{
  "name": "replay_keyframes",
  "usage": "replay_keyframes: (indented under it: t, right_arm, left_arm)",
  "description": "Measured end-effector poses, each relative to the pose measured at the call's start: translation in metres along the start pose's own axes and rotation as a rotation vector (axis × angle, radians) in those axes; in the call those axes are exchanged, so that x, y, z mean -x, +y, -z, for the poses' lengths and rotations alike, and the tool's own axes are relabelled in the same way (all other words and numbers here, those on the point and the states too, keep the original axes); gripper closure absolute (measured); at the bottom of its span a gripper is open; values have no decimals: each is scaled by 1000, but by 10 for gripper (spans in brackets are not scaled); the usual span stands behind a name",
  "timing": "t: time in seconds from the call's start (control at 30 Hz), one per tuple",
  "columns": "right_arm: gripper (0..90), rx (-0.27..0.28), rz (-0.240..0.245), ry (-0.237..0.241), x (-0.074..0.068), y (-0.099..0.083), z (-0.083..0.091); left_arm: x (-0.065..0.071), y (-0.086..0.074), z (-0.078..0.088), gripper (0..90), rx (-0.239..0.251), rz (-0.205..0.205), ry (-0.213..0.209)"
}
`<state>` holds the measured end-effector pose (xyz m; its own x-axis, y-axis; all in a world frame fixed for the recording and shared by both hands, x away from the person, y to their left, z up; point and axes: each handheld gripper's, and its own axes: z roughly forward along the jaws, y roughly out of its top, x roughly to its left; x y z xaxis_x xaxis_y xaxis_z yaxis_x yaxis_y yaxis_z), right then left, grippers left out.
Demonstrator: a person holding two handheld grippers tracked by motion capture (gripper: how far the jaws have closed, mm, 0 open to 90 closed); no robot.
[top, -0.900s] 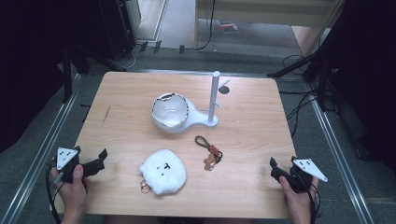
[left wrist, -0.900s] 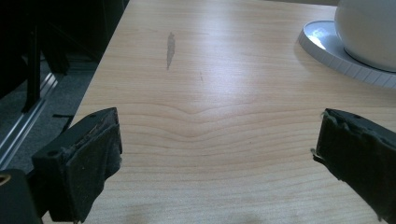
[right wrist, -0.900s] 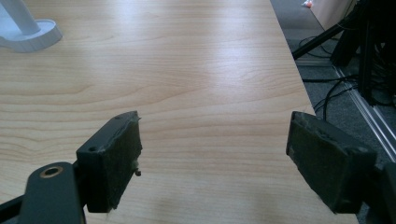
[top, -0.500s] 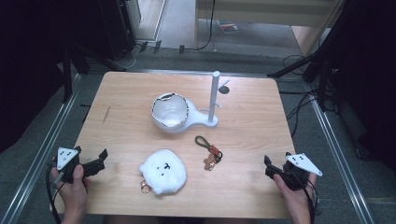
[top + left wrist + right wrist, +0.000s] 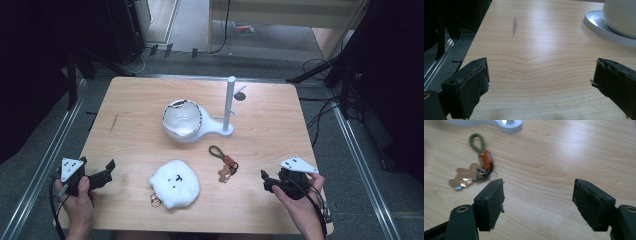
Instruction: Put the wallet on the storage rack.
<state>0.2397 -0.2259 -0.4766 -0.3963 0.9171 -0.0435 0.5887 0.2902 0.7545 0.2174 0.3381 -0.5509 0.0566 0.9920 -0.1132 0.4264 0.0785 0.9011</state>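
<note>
At ten o'clock of right gripper: keychain | light, floppy, likely slides; pinch orange tag | right jaws apart, empty | left gripper jaws apart, empty

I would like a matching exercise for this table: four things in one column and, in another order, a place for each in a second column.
Things:
1. white fluffy plush pouch
2. keychain with green cord loop and orange clip
3. white bowl-shaped stand with upright post
4. right gripper

Places:
A. at the table's middle, farthest from the person
B. near edge, between the two grippers
C. near right corner, jaws open
D. between the stand and the right gripper

Pairs: 1-B, 2-D, 3-A, 4-C
</note>
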Motion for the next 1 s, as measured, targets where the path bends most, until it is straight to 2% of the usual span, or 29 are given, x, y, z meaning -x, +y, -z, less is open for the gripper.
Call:
replay_keyframes:
  t: [0.1, 0.13, 0.17, 0.2, 0.23, 0.27, 0.3, 0.33, 0.37, 0.43, 0.47, 0.53, 0.57, 0.67, 0.77, 0.8, 0.87, 1.0]
  right_arm:
    - [258, -16, 31, 40, -13, 7, 0]
    - [258, -16, 31, 40, -13, 7, 0]
    - [253, -23, 48, 66, -23, 12, 0]
    - [253, -23, 48, 66, -23, 12, 0]
    - [243, -25, 67, 96, -34, 16, 0]
    - [243, -25, 67, 96, -34, 16, 0]
    - [234, -25, 83, 123, -45, 20, -1]
    - [234, -25, 83, 123, -45, 20, -1]
    - [225, -28, 96, 148, -57, 23, -3]
    - [216, -33, 107, 166, -66, 24, -5]
    - [216, -33, 107, 166, -66, 24, -5]
    - [204, -42, 119, 183, -76, 25, -8]
    - [185, -49, 137, 195, -85, 25, -11]
    - [175, -70, 154, 212, -98, 24, -16]
    - [162, -74, 163, 237, -108, 23, -20]
    - [162, -74, 163, 237, -108, 23, -20]
    - [140, -81, 161, 263, -117, 21, -25]
    - [117, -96, 184, 287, -127, 19, -29]
  left_arm:
    - [0, 0, 0, 8, 1, 4, 0]
    - [0, 0, 0, 8, 1, 4, 0]
    - [0, 0, 0, 8, 2, 6, -1]
    - [0, 0, 0, 8, 2, 6, -1]
    - [0, 0, 0, 8, 2, 8, -2]
    - [0, 0, 0, 8, 2, 8, -2]
    - [-1, 0, 0, 8, 2, 9, -1]
    - [-1, 0, 0, 8, 1, 9, -2]
    - [0, 0, 0, 8, 1, 12, -3]
    - [-1, 0, 0, 8, -3, 11, -3]
    - [-1, 0, 0, 8, -3, 11, -3]
    - [-1, 0, 0, 8, -3, 11, -4]
    - [-1, 0, 0, 8, -4, 10, -4]
    - [-1, 0, 0, 9, -5, 10, -4]
    - [0, 0, -1, 53, -7, 8, 13]
    - [0, 0, -1, 55, -7, 8, 13]
    - [1, 0, -1, 55, -7, 6, 15]
    - [1, 0, -1, 54, -8, 7, 17]
